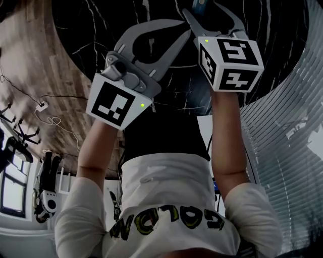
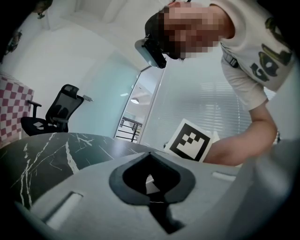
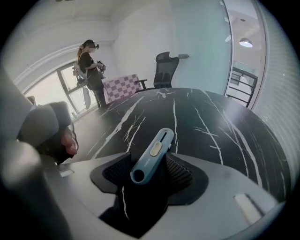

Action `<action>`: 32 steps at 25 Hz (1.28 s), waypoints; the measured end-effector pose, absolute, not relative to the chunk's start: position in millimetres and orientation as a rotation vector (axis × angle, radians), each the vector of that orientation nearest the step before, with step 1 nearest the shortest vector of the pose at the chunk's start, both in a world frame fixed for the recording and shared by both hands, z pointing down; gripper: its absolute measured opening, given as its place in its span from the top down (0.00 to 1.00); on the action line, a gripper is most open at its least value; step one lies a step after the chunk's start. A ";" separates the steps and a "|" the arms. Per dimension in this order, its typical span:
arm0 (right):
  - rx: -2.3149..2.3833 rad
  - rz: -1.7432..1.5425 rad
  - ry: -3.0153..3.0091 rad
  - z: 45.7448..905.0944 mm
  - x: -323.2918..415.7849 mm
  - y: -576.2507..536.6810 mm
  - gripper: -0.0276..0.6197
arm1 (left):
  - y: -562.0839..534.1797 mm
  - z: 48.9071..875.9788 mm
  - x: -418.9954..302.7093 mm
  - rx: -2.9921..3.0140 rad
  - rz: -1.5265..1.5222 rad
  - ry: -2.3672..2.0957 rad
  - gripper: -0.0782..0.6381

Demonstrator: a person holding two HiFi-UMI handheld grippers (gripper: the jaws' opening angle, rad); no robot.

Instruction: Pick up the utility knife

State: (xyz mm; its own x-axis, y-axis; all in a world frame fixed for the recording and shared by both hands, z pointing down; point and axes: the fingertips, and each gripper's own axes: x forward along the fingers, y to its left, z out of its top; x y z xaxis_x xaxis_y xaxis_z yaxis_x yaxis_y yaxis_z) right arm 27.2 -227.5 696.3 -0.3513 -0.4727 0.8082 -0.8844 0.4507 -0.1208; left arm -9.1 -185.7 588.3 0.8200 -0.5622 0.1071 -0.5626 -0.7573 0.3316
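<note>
Utility knife [image 3: 154, 151] first: in the right gripper view we see its blue-grey body low in the middle of the frame. It sits in the gap of the right gripper [image 3: 151, 165], with its round end nearest the camera and its slider pointing up the frame. The jaws stand wide apart. A ribbed pad [image 3: 183, 174] sits on either side of the handle, and as far as we can judge neither presses on it. The wide-angle lens makes it hard to tell whether the knife lies flat on the black marbled table [image 3: 206, 122] or leans a little against one pad. We read it as lying loose on the tabletop.

So we judge that the reach is done and the grasp is not. What is left is to bring the jaws together on the handle and lift it off the table.

In the head view, the knife shows only as a blue sliver [image 1: 200, 6] at the top edge, between the right gripper's jaw arms.

The left gripper [image 2: 150, 153] has no part in this. In its own view the jaws meet at the tips and hold nothing, leaving only a dark spade-shaped hole in the lower middle of the frame.

Farther off in the right gripper view, the tabletop runs up the frame to an office chair [image 3: 165, 70] at upper centre. Another person [image 3: 90, 63] stands by the windows at upper left.
</note>
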 end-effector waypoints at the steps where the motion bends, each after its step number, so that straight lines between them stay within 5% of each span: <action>1: 1.131 0.714 -1.971 697.6 28.9 -226.5 0.59 | -184.3 588.4 -9.0 2.656 0.002 -0.851 0.89; 6: 1.101 0.666 -1.950 701.4 29.0 -224.5 0.64 | -181.9 594.9 -17.0 2.620 0.011 -0.890 0.89; 9: 1.049 0.637 -1.960 700.4 24.2 -222.3 0.75 | -180.2 590.6 -20.3 2.607 0.004 -0.910 0.89; 20: 1.063 0.609 -2.021 665.5 26.3 -201.3 0.76 | -165.1 562.5 -18.4 2.627 0.021 -0.928 0.89; 32: 1.215 0.476 -2.248 522.2 40.6 -188.9 0.76 | -143.5 458.8 -8.0 2.687 -0.045 -0.971 0.89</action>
State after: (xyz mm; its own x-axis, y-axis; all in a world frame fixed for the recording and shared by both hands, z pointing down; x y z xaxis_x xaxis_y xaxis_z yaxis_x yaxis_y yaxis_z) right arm 40.6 -188.9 522.2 -0.4508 -0.6560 0.6054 -0.8451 0.5319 -0.0530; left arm -8.0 -143.5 458.8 0.7732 -0.6307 0.0662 -0.6218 -0.7336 0.2743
